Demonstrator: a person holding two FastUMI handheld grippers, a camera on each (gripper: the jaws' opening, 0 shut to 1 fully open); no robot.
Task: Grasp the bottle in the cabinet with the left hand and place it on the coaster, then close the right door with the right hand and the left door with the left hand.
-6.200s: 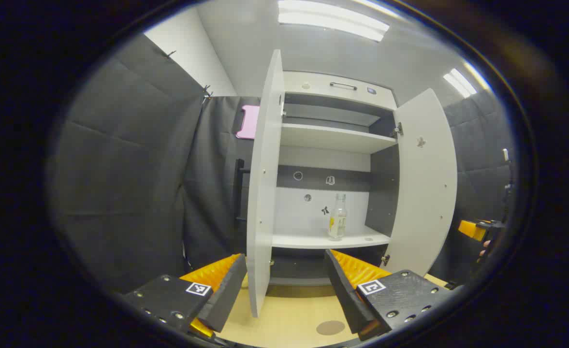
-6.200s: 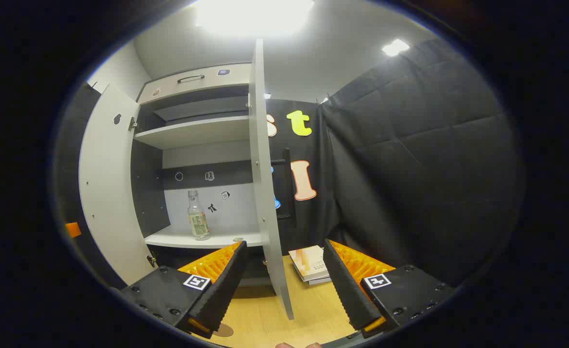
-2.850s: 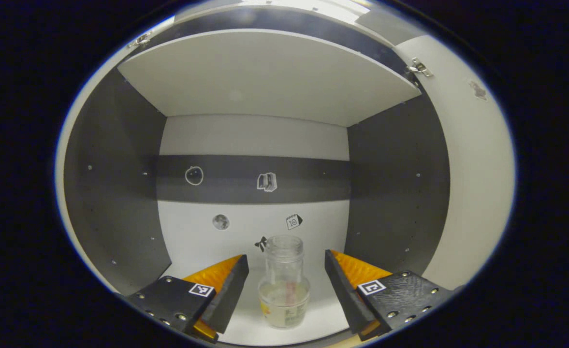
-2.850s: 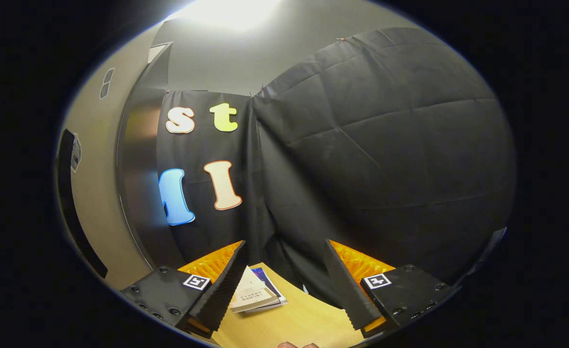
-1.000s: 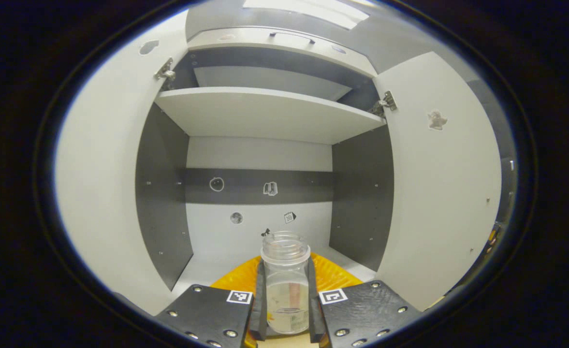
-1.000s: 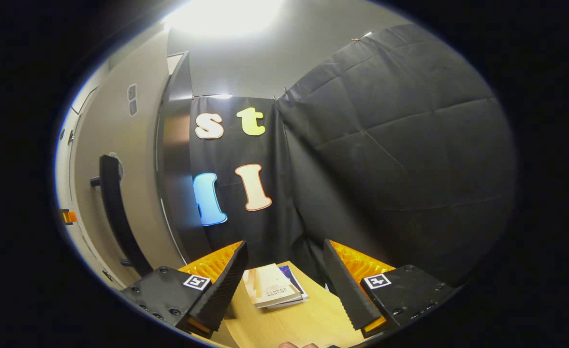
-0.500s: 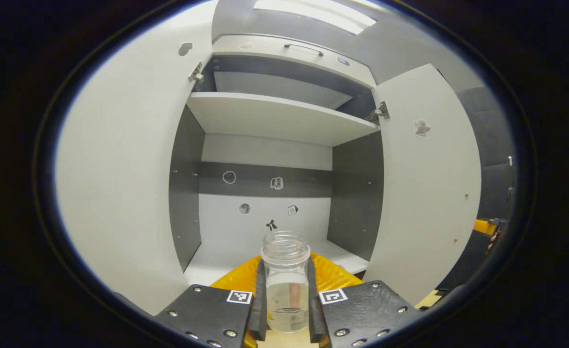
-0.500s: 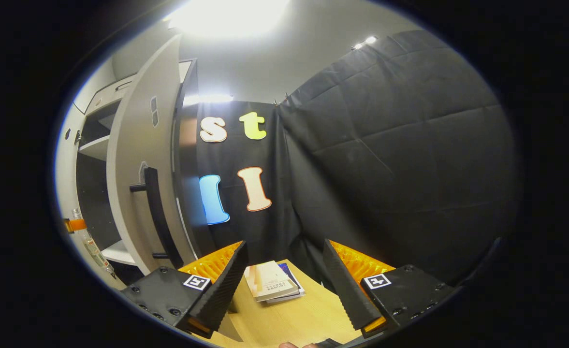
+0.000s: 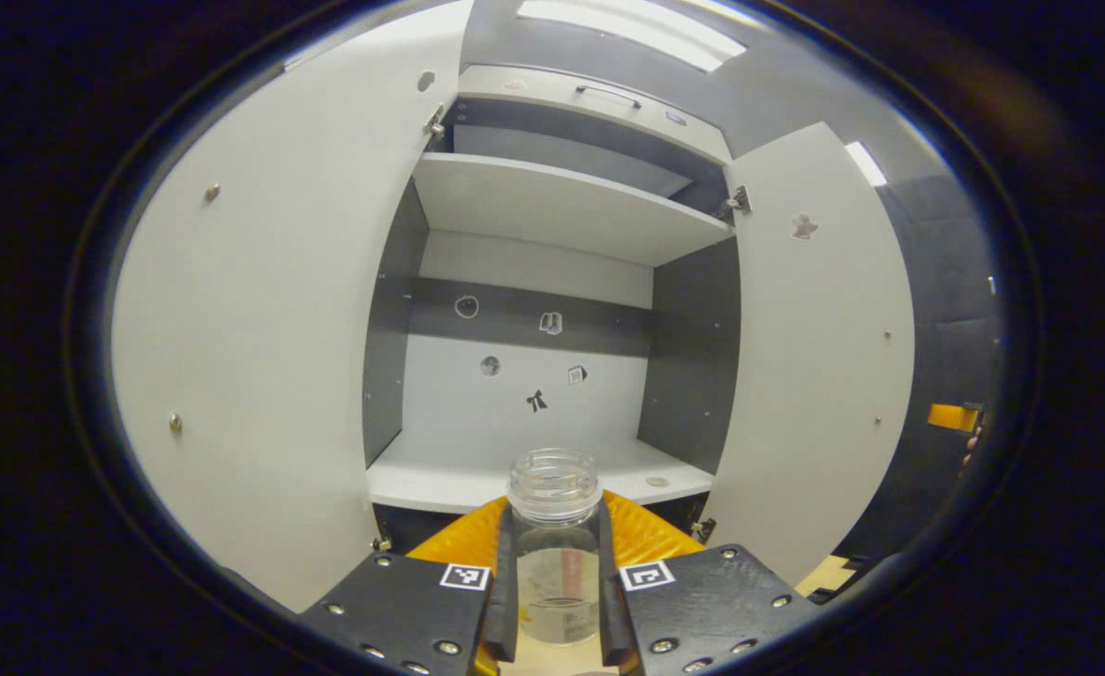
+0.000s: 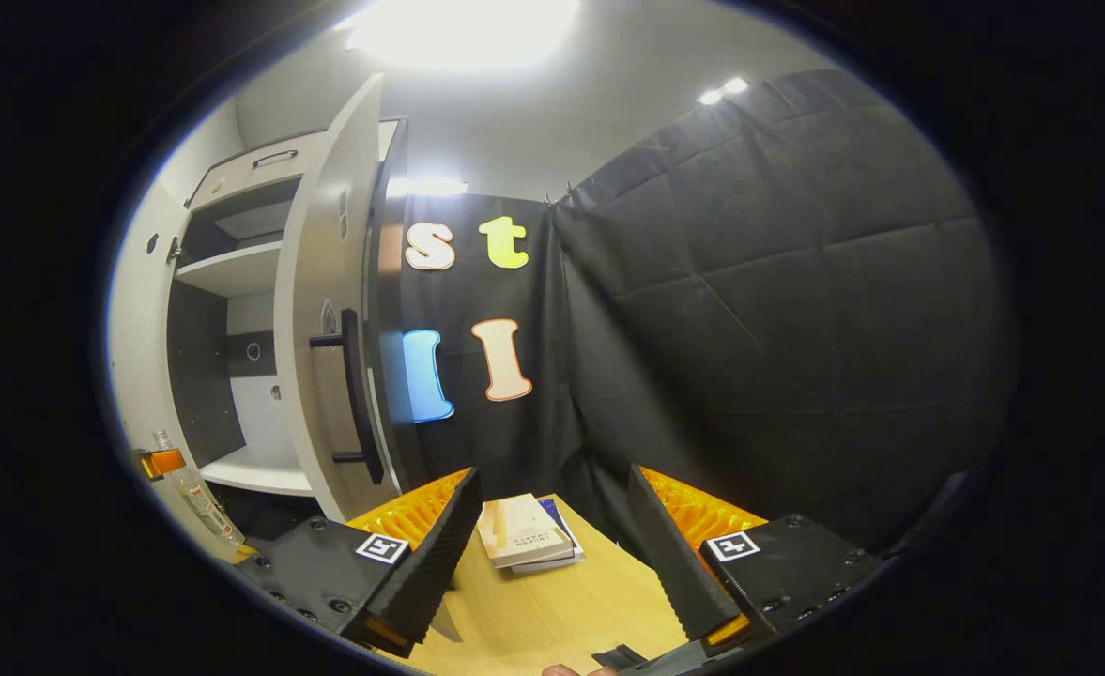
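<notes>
Bottle [image 9: 557, 554] is squeezed between both fingers of left gripper [image 9: 557, 601], held upright in front of cabinet [image 9: 533, 469] (out past bottom shelf's front edge). Both doors are seen open: left door [image 9: 242, 376], right door [image 9: 815, 357]. Right gripper [image 10: 552, 554] is held wide apart, nothing gripped, above table [image 10: 552, 620] near books [image 10: 524, 545].

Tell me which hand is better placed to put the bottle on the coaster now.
Left. The left gripper is shut on the bottle, already out in front of the cabinet shelf. The right gripper is open, holding nothing, over the table near the books.
</notes>
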